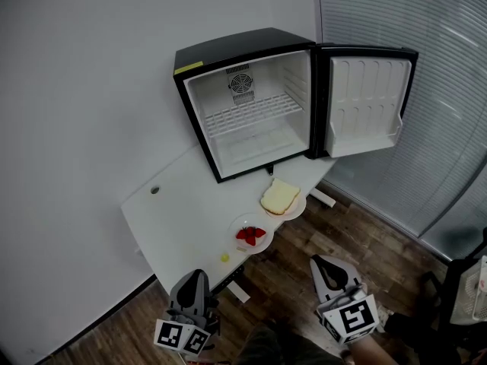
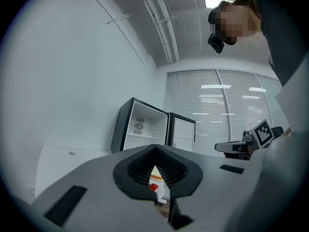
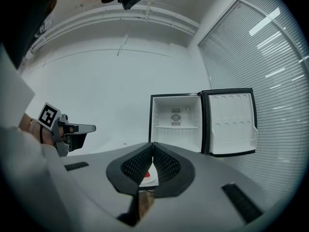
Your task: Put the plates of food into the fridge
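Note:
A black mini fridge (image 1: pixel 243 105) stands on the white table (image 1: pixel 183 211) with its door (image 1: pixel 365 105) swung wide; its white inside has a wire shelf and holds nothing. In front of it, near the table's edge, are a plate with a slice of bread (image 1: pixel 281 198) and a plate of strawberries (image 1: pixel 251 236). My left gripper (image 1: pixel 196 274) and right gripper (image 1: pixel 321 261) hover low over the floor, short of the table, both shut with nothing held. The strawberry plate (image 3: pixel 146 175) shows through the right gripper's (image 3: pixel 152 144) jaw gap, and likewise below the left gripper's (image 2: pixel 155 147) tips.
A small yellow thing (image 1: pixel 224 257) lies by the strawberry plate. The table has a cable hole (image 1: pixel 155 190). Window blinds (image 1: pixel 411 21) fill the right wall, and a black chair (image 1: pixel 456 295) stands at the far right. Wooden floor (image 1: pixel 327 234) lies under the grippers.

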{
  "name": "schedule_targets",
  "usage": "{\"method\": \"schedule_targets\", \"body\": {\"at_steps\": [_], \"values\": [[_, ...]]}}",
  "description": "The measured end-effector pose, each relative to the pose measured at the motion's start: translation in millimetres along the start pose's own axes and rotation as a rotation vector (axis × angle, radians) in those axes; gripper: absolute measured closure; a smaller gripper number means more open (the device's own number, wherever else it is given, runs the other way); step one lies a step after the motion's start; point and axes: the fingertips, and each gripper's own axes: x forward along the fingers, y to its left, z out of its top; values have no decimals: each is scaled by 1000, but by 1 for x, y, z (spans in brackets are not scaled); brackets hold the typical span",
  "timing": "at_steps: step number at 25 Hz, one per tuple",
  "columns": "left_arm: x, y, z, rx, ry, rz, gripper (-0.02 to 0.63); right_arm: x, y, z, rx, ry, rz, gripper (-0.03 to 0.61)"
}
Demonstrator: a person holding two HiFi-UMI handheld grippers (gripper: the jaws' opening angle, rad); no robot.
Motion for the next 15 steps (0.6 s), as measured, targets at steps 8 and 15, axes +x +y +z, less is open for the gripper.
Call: {"method": "schedule_targets", "body": {"at_steps": [8,15], "values": [[12,12,-8,-17,9,-11,606,21,12,-13,15,31,21,574],[32,41,-16,-29,21,-29,606,63,44,-30,46,52,72,572]]}}
